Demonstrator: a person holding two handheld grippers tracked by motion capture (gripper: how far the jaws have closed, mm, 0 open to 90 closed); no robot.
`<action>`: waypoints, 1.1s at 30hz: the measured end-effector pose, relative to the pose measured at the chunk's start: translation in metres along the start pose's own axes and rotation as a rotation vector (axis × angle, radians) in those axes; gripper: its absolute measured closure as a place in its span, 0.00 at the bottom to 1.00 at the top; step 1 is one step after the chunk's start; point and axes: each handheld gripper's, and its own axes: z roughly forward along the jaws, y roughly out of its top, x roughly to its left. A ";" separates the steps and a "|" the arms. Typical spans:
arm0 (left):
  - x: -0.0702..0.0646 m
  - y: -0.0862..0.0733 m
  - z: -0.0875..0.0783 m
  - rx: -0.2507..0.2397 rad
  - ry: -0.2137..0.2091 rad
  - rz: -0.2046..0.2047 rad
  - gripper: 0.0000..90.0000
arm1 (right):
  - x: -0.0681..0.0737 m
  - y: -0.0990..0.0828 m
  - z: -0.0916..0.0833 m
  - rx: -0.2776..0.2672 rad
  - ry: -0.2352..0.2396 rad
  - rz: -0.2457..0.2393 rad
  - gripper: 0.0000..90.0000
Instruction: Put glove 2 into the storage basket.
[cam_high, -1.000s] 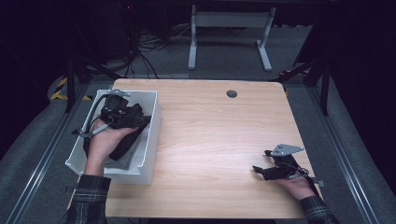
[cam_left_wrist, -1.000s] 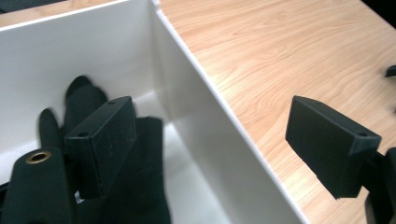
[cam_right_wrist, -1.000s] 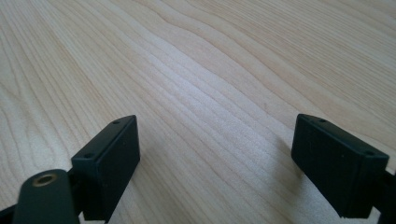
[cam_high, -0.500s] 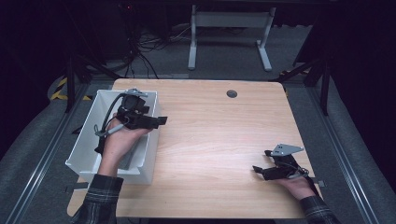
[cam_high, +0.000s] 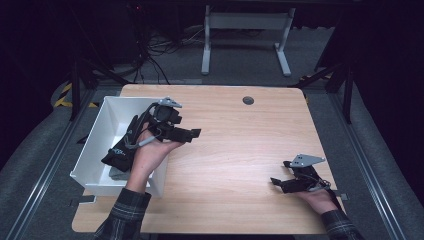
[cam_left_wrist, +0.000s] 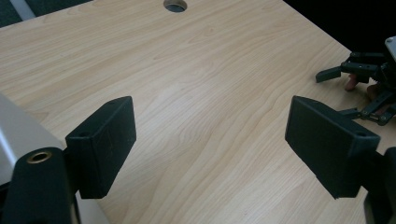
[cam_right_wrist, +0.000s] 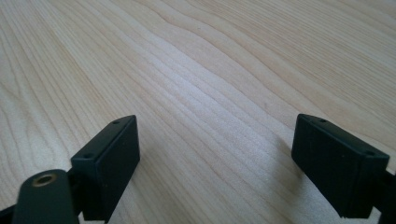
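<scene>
High view: white rectangular bin (cam_high: 97, 135)

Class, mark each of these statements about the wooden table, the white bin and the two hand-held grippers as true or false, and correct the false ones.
1. The left gripper has its jaws open with nothing between them. True.
2. The white plastic bin sits at the table's right edge. False: it sits at the left edge.
3. The right gripper is shut on a black object. False: its jaws are open over bare wood.
4. The light wooden table has a round hole near its far edge. True.
5. The left gripper's jaws point into the bin. False: they point out over the tabletop.
</scene>
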 end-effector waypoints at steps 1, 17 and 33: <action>-0.003 0.000 0.003 -0.001 -0.005 0.001 0.19 | 0.000 0.000 0.000 0.000 0.000 0.000 0.17; -0.035 -0.014 0.044 0.018 -0.053 0.048 0.19 | 0.000 0.000 0.000 0.000 0.000 0.000 0.17; -0.050 -0.043 0.086 0.058 -0.071 0.097 0.18 | 0.000 0.000 0.000 0.000 0.000 0.000 0.17</action>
